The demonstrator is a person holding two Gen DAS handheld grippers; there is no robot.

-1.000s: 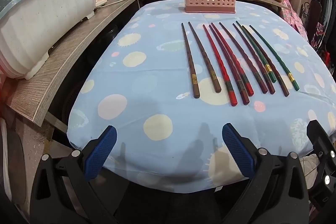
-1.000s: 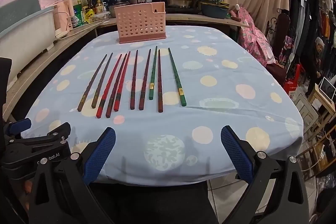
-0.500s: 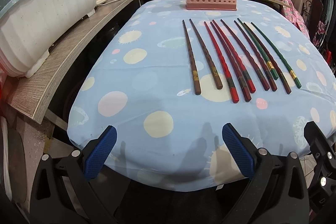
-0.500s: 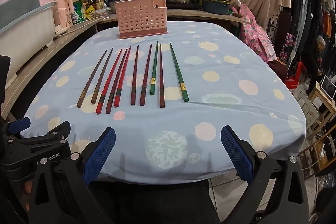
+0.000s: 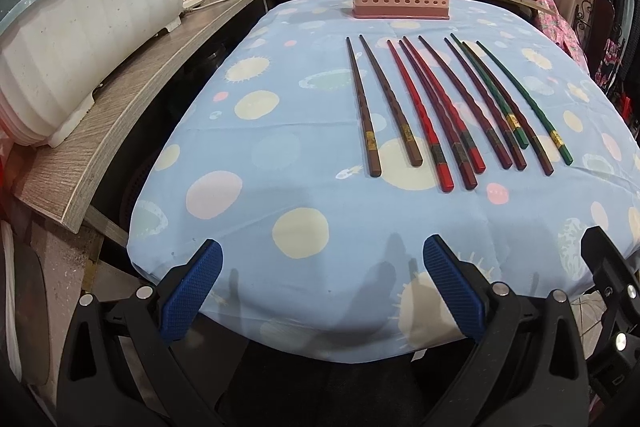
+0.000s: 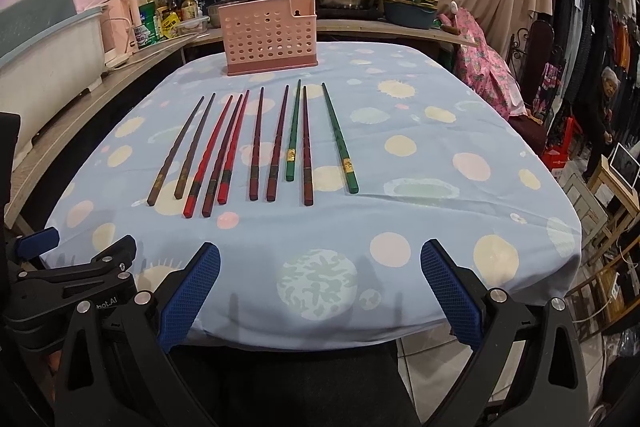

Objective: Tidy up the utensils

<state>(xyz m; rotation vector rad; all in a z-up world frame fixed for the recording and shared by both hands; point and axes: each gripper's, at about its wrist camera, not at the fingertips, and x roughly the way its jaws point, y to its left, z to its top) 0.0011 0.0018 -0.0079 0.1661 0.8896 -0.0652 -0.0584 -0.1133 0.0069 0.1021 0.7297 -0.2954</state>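
Both your left gripper (image 5: 322,283) and right gripper (image 6: 320,285) hover with jaws wide apart, empty — the chopsticks (image 6: 256,147) lie packed close, so you risk pinching two or scattering neighbours.

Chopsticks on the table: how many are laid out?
10, side by side on the tablecloth before the pink basket: two brown leftmost, three red, three maroon, two green rightmost, one maroon lying between the greens. None seem hidden.

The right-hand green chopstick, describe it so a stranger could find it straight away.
On the spotted blue tablecloth, before the pink basket, lies a row of chopsticks. The green chopstick ends that row on the right, apart from its neighbours; the other green one lies among dark red sticks.
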